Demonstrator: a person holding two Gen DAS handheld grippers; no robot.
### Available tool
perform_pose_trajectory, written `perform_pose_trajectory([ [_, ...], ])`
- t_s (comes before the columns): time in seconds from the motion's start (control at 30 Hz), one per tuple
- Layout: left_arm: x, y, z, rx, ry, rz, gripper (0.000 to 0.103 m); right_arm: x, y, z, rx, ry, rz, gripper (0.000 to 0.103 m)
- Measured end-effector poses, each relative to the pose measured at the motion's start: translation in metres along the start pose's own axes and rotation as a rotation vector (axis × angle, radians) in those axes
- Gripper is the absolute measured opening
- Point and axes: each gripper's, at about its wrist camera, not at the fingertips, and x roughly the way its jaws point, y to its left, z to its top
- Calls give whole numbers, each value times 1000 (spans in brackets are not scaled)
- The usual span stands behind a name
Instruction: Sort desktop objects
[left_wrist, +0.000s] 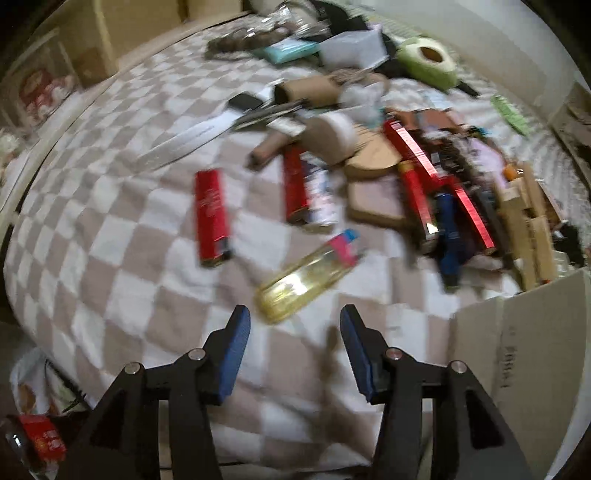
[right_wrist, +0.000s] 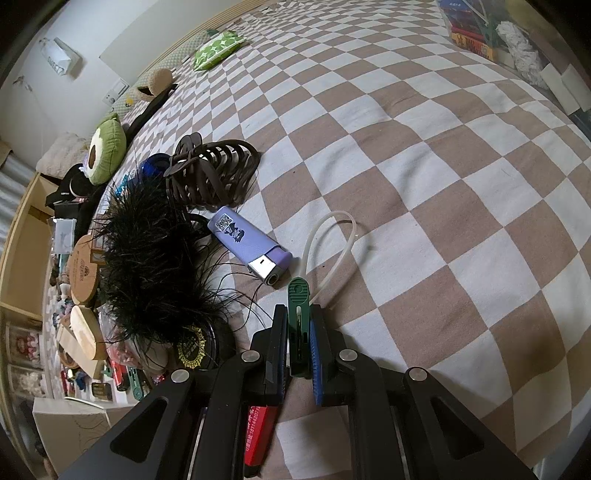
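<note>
Green ridged plastic clip (right_wrist: 298, 325), upright between fingers (right_wrist: 318, 354).

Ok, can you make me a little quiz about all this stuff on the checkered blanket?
1. True or false: the right gripper is empty.
2. What colour is the lighter lying just ahead of the right gripper? A) purple B) orange C) white
3. What lies just ahead of the open left gripper?

Key:
1. False: it is shut on a green clip.
2. A
3. A clear yellow lighter with a pink and blue top, not between the jaws.
</note>
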Motion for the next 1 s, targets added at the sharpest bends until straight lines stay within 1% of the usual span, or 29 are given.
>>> perform_pose_trajectory([
  [0.03,0,-4,1,5,-8,-5,69,0,0,0,-1,0,-2,12],
  [0.07,-1,-8,3,9,-15,-11,72,0,0,0,-3,0,-4,12],
  [0.1,3,-10,5,-2,-17,2,76,-1,0,0,-4,0,-6,12],
  [0.23,20,-10,17,-91,14,3,85,-1,-1,0,-3,-1,-6,12],
  [0.33,25,-10,22,-119,20,28,85,-1,-1,0,-5,1,-8,12],
  [0.4,25,-15,23,-61,10,94,85,-2,-1,0,-7,1,-9,12],
  [0.5,21,-14,14,10,2,196,85,-2,-2,0,-4,0,-2,12],
  [0.6,17,4,3,-24,43,180,85,-2,-3,0,2,2,3,12],
  [0.63,17,10,4,-39,41,191,85,-2,-3,0,1,3,1,12],
  [0.77,13,30,7,-102,23,245,86,-2,-1,0,-4,2,-5,12],
  [0.87,16,37,17,-133,-3,289,86,-2,2,-1,-1,1,-7,12],
  [0.97,18,37,26,-124,-45,353,86,-1,4,-1,-2,1,-7,12],
  [1.0,16,34,26,-115,-58,331,86,-1,4,-1,-2,1,-7,12],
])
